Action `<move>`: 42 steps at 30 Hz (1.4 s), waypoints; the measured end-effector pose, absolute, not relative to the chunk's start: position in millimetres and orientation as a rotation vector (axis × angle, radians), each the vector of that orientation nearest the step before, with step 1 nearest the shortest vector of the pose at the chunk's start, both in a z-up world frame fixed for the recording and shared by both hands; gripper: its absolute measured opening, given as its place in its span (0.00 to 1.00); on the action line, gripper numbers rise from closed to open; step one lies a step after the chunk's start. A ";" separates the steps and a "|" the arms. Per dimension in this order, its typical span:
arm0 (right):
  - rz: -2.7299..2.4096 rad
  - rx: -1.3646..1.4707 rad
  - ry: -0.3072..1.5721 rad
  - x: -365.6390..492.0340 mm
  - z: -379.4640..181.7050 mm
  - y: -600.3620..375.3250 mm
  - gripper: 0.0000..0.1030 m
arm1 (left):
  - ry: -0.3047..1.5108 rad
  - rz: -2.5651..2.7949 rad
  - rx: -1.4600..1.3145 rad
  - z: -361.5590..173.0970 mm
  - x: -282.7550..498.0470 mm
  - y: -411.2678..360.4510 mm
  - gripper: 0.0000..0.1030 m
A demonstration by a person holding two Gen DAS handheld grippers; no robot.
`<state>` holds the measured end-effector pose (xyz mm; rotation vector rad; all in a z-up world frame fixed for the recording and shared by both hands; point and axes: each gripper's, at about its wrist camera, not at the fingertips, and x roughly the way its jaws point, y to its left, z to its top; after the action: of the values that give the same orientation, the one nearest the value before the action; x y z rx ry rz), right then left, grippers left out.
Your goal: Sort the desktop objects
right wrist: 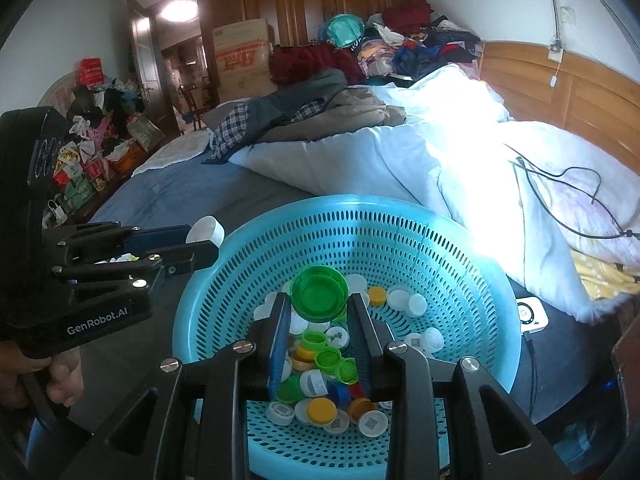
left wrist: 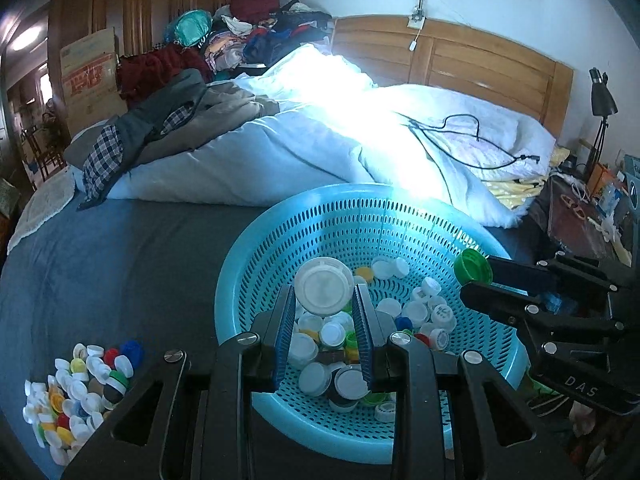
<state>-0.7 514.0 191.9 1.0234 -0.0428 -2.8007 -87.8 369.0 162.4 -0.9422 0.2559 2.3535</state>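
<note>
A light-blue perforated basket (left wrist: 240, 280) sits on the dark bedsheet and holds several loose bottle caps, mostly white, with some green and yellow. My left gripper (left wrist: 324, 294) hangs over the basket, shut on a large white lid (left wrist: 323, 286) pinched between its pads. My right gripper (right wrist: 319, 300) is over the same basket (right wrist: 192, 300), shut on a wide green cap (right wrist: 319, 292). Each gripper shows in the other's view: the right gripper (left wrist: 476, 276) with the green cap (left wrist: 474, 266), the left gripper (right wrist: 204, 244) with the white lid (right wrist: 206, 232).
A heap of mixed caps (left wrist: 80, 384) lies on the sheet left of the basket. Behind it are a white duvet (left wrist: 280, 152) with a black cable (left wrist: 460, 132), and piled clothes (left wrist: 248, 40). A cluttered nightstand (left wrist: 580, 216) stands right. A white device (right wrist: 532, 314) lies by the basket.
</note>
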 end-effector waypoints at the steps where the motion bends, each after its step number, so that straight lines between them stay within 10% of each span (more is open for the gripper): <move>1: -2.814 1.015 -0.038 0.2 192.5 514.1 0.33 | 0.251 2.358 -0.943 162.7 -87.8 368.4 0.32; 4: -2.833 0.994 -0.049 3.4 194.0 516.0 0.58 | 0.242 2.384 -0.926 164.1 -86.3 365.8 0.46; 10: -2.829 0.987 -0.054 12.1 195.5 510.3 0.59 | 0.223 2.389 -0.927 164.7 -83.3 354.8 0.47; 16: -2.732 0.936 -0.135 38.0 177.9 480.4 0.84 | 0.218 2.433 -0.970 138.7 -66.8 295.1 0.62; 32: -2.296 1.102 -0.240 40.4 79.2 376.3 0.98 | -0.295 2.924 -1.414 34.4 -92.5 -73.6 0.62; 42: -2.197 1.299 -0.218 25.0 40.4 347.2 0.98 | 0.024 2.783 -1.514 32.5 -230.5 -56.1 0.62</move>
<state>25.0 347.2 40.4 1.2986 -0.2181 -2.1974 -230.5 -56.1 32.5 -1.5143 0.0241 2.7831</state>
